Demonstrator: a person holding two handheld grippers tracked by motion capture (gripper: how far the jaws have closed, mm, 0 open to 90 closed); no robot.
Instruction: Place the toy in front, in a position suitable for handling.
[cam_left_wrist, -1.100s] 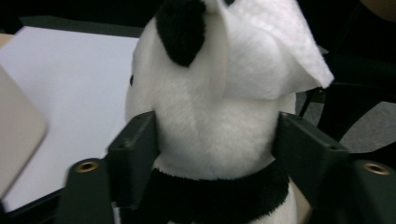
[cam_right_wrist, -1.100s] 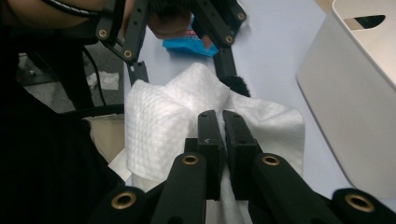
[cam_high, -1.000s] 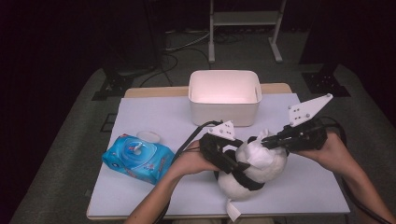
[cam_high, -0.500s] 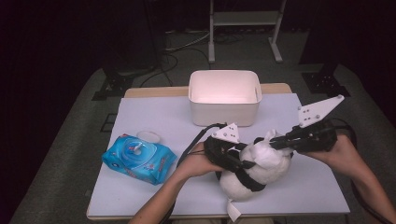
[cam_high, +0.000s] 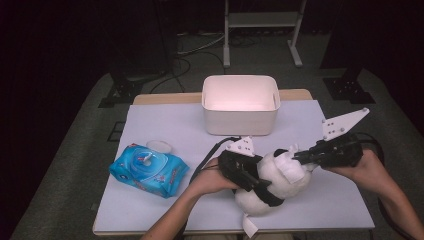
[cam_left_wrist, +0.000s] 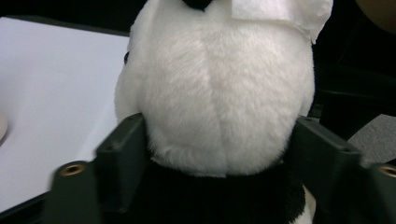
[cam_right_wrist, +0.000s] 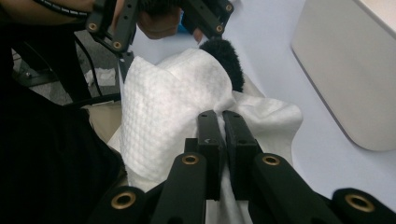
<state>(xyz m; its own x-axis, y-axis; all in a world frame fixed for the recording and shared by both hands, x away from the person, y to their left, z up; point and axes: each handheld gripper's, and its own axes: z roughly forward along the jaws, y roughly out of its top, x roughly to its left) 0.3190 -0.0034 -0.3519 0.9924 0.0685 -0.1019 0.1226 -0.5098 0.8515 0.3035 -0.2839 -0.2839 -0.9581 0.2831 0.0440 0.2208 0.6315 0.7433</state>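
Left claw (cam_high: 250, 172) gripping plush toy (cam_high: 272, 182) around neck, jaws just reopening wider yet pressing fur both sides. Toy sitting on bench (cam_high: 165, 125) near front edge. Right claw (cam_high: 300, 159) pinching white wipe (cam_right_wrist: 163, 116) tight, laying it against toy's head. Wipe pack (cam_high: 147, 169) lying left, tub (cam_high: 240, 105) behind.

Two forearms reach in from the near edge, each hand holding a gripper. The left gripper (cam_high: 250, 175) points away from the person, jaws spread wide and just reopening, a plush body between them. The right gripper (cam_high: 305, 156) points toward the left one, jaws pinched together on a white wipe.
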